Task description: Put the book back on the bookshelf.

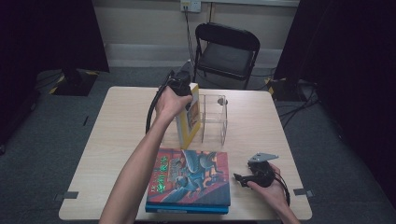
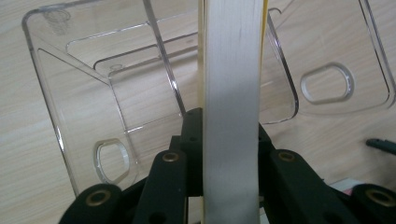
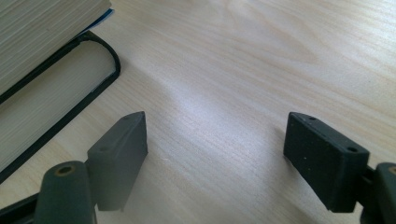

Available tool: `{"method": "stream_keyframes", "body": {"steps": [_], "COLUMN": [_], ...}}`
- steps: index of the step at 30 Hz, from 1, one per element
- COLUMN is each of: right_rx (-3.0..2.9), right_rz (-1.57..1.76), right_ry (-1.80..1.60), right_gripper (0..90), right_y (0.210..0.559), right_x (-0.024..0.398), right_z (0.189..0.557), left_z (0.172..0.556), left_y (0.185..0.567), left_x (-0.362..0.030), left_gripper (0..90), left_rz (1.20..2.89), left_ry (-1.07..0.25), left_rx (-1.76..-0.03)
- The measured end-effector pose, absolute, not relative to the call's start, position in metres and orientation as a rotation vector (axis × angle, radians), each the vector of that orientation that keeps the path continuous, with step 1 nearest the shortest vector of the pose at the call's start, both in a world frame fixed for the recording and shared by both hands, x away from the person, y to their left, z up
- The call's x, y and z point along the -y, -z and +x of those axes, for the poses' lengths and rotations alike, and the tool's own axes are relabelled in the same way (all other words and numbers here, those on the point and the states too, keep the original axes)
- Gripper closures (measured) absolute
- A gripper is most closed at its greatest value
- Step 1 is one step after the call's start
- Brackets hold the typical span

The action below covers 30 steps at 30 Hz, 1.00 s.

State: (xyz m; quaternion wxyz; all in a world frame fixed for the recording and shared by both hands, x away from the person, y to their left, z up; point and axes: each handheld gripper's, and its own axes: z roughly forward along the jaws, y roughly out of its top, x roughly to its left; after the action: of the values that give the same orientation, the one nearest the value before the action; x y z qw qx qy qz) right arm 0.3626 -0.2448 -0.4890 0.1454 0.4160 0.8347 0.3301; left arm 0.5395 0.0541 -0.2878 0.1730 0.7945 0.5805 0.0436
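A person's left hand holds my left gripper (image 1: 186, 93) over the far middle of the table, shut on a yellow book (image 1: 188, 125) that stands upright on its edge. In the left gripper view the book's white page edge (image 2: 231, 70) runs up between the black jaws, which press on both covers. A clear acrylic book stand (image 1: 215, 117) sits right beside the book; through its walls (image 2: 116, 84) the table shows. My right gripper (image 1: 239, 178) lies low on the table at the near right, open, with only bare wood between its fingertips (image 3: 217, 149).
Two large books are stacked flat (image 1: 191, 179) at the near edge of the wooden table (image 1: 116, 126), just left of the right gripper; their page edges (image 3: 42, 70) fill that gripper view's left. A black folding chair (image 1: 226, 51) stands beyond the table.
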Motion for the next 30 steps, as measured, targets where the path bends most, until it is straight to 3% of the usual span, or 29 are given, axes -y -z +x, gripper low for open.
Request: {"method": "stream_keyframes", "body": {"steps": [12, 30], "right_rx": [-2.414, -2.412], "right_rz": [1.185, 1.185], "right_ry": [-0.952, -0.955], "right_gripper": [21.8, 22.1], "right_y": [0.489, 0.489], "right_x": [0.244, 0.244], "right_z": [0.361, 0.361], "left_z": [0.548, 0.547], "left_y": [0.285, 0.290], "left_x": [-0.043, -0.049], "left_gripper": [75.7, 74.7], "left_rz": [2.103, 2.083], "left_ry": [-0.168, -0.178], "left_rx": [-1.767, -1.771]}}
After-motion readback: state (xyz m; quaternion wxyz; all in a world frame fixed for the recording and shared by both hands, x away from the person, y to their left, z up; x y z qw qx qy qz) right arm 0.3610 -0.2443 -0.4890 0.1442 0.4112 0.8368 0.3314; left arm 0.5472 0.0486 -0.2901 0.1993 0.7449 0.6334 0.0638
